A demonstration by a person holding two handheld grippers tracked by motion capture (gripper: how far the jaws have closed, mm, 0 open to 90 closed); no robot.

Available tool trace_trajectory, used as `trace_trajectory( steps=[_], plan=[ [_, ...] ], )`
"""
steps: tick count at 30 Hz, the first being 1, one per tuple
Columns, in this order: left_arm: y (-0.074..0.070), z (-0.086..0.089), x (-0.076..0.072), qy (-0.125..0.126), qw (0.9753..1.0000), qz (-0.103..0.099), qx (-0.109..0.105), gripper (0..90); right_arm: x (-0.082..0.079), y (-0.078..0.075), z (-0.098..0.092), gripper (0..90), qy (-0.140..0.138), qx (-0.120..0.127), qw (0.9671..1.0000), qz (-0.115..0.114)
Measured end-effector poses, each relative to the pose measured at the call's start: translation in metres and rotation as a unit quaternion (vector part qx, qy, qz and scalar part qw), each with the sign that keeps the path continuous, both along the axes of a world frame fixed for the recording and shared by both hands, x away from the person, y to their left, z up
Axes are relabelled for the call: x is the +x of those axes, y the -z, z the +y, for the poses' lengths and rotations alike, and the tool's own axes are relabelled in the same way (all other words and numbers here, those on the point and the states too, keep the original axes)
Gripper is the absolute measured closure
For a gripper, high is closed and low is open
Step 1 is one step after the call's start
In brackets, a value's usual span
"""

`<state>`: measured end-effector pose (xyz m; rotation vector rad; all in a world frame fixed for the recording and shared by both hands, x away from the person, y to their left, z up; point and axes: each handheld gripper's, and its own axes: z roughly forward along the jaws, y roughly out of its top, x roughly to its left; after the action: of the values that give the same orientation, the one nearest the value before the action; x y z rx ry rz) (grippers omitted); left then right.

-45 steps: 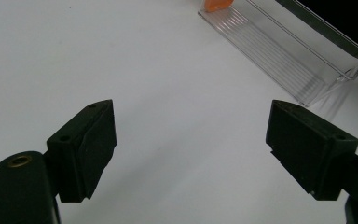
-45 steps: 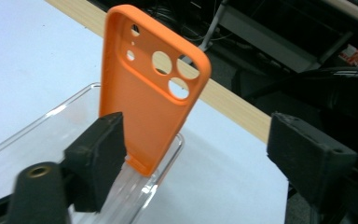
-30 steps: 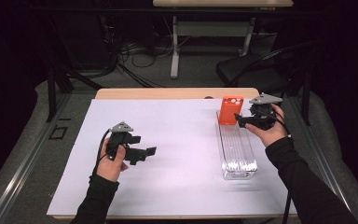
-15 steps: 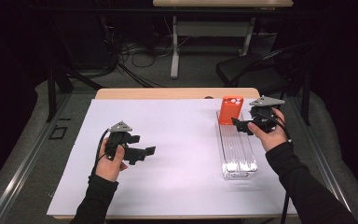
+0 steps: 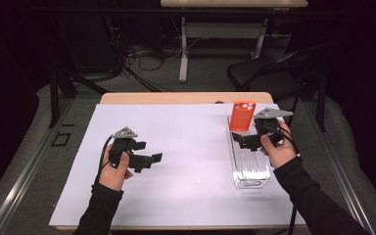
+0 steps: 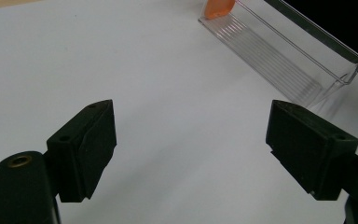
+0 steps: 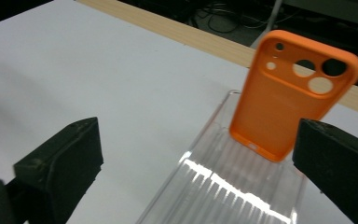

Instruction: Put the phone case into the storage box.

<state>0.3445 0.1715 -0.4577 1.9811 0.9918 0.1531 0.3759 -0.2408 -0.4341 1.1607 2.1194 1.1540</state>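
An orange phone case [image 5: 242,116] stands upright at the far end of a long clear plastic tray [image 5: 248,169] on the right of the white sheet. My right gripper [image 5: 243,140] hovers over the tray just on the near side of the case, open and holding nothing. In the right gripper view the case [image 7: 293,93] rises ahead between the wide-apart jaws of that gripper [image 7: 200,154], with the tray [image 7: 223,186] below. My left gripper [image 5: 149,151] rests open at the left of the sheet. In its own view the left gripper [image 6: 196,135] faces the tray [image 6: 298,60] and the case's bottom [image 6: 218,7].
A white sheet [image 5: 186,147] covers most of the table, leaving a wooden strip [image 5: 176,98] bare along the far edge. Beyond the table are a dark chair [image 5: 269,73], desk legs [image 5: 183,49] and floor cables [image 5: 142,54].
My right gripper has drifted slightly back from the orange case toward the person, over the tray. The left gripper has stayed where it was.
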Motion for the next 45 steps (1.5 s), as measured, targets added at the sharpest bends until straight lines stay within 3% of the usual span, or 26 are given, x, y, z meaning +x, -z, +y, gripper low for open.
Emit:
trace_trajectory(
  steps=[5,14,29,45],
  plan=[
    [-0.001,0.000,-0.001,0.000,1.0000,-0.004,-0.003,16.6,-0.011,0.000,0.012,0.0,-0.024,0.002,0.9997,-0.008],
    [-0.003,0.001,-0.002,-0.001,1.0000,-0.008,-0.004,16.6,-0.029,0.007,0.032,0.0,-0.034,0.017,0.9991,-0.016],
    [-0.004,0.002,-0.003,0.000,0.9999,-0.011,-0.005,16.6,-0.058,0.032,0.057,0.0,-0.060,0.007,0.9980,-0.019],
    [-0.004,0.002,-0.004,-0.001,0.9999,-0.013,-0.007,16.6,-0.078,0.060,0.073,0.0,-0.076,0.032,0.9962,-0.027]
  ],
)
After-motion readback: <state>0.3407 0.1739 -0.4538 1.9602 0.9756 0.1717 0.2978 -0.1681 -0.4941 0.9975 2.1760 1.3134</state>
